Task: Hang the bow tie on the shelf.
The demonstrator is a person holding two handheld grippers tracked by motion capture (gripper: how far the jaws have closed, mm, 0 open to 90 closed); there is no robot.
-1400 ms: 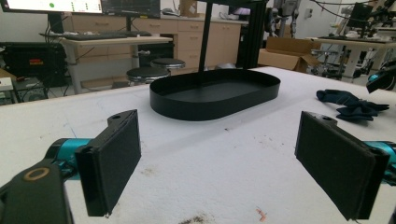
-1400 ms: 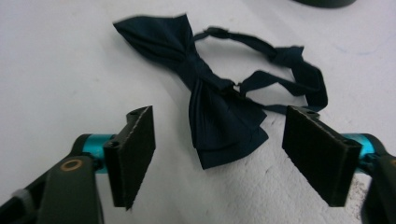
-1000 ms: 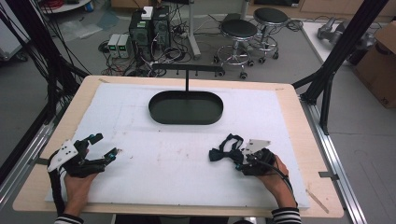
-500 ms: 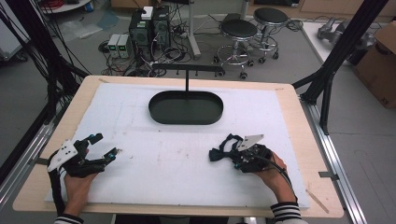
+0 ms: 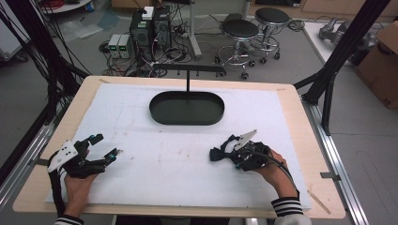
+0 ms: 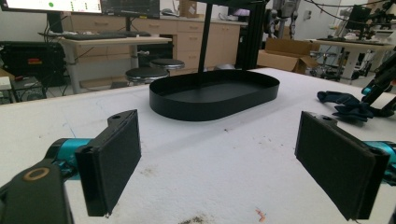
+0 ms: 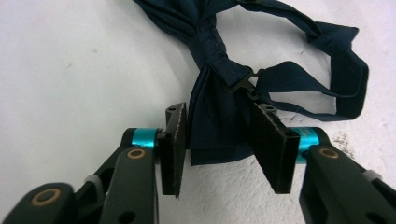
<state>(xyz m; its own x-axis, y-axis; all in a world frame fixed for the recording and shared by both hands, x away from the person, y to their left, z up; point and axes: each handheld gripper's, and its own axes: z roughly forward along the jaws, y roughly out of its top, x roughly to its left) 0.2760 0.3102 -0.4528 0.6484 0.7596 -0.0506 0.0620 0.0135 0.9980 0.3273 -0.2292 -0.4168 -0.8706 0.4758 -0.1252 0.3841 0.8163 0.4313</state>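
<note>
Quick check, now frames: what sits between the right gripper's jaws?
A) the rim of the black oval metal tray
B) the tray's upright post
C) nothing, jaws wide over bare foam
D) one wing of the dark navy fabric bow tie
D: in the right gripper view, the right gripper has its jaws on either side of one wing of the dark navy fabric bow tie, which lies on the white foam mat, well clear of the black oval metal tray.

The dark navy fabric bow tie [image 7: 219, 100] runs off the top edge of the right gripper view, and its near wing sits between the black jaws, their pads covering part of it. From above, the right gripper [image 5: 225, 152] and hand hide most of it. Whether the pads actually pinch the cloth is unclear.
</note>
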